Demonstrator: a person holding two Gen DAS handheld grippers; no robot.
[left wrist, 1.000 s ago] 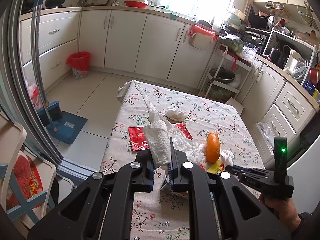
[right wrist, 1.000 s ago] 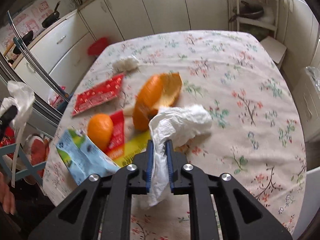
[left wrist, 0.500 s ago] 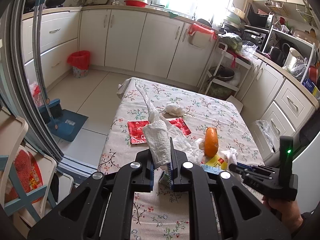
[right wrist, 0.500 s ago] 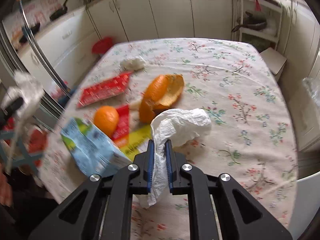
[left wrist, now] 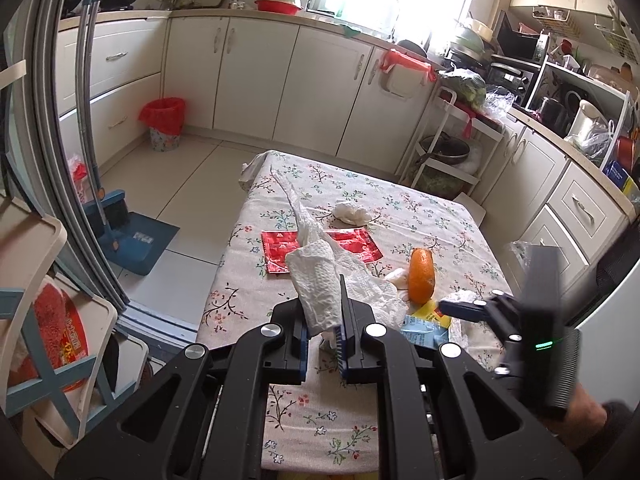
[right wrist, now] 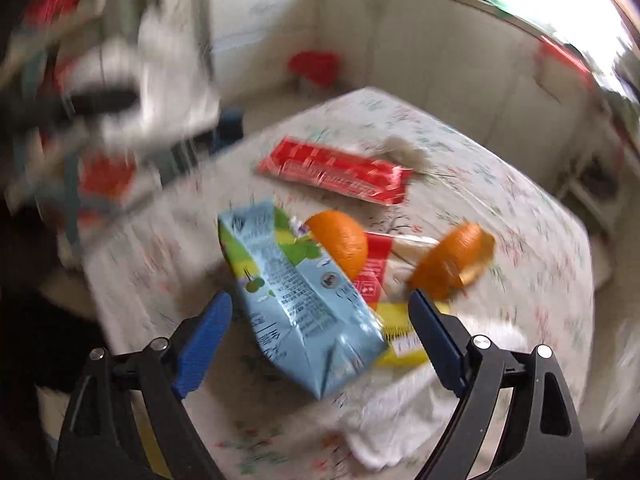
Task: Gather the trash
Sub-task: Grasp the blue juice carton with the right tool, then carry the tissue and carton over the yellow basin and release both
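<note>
My left gripper (left wrist: 323, 322) is clamped on a paper towel (left wrist: 316, 284) at frame centre. My right gripper (right wrist: 320, 316) has just been opening and stands wide around a blue carton (right wrist: 298, 292), low centre, pads clear.

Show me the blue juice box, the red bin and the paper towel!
juice box (right wrist: 304, 300): right wrist view, on its blue printed side.
red bin (left wrist: 163, 122): left wrist view, on its red bag liner.
paper towel (left wrist: 316, 280): left wrist view, on the folded part above the left claw.
</note>
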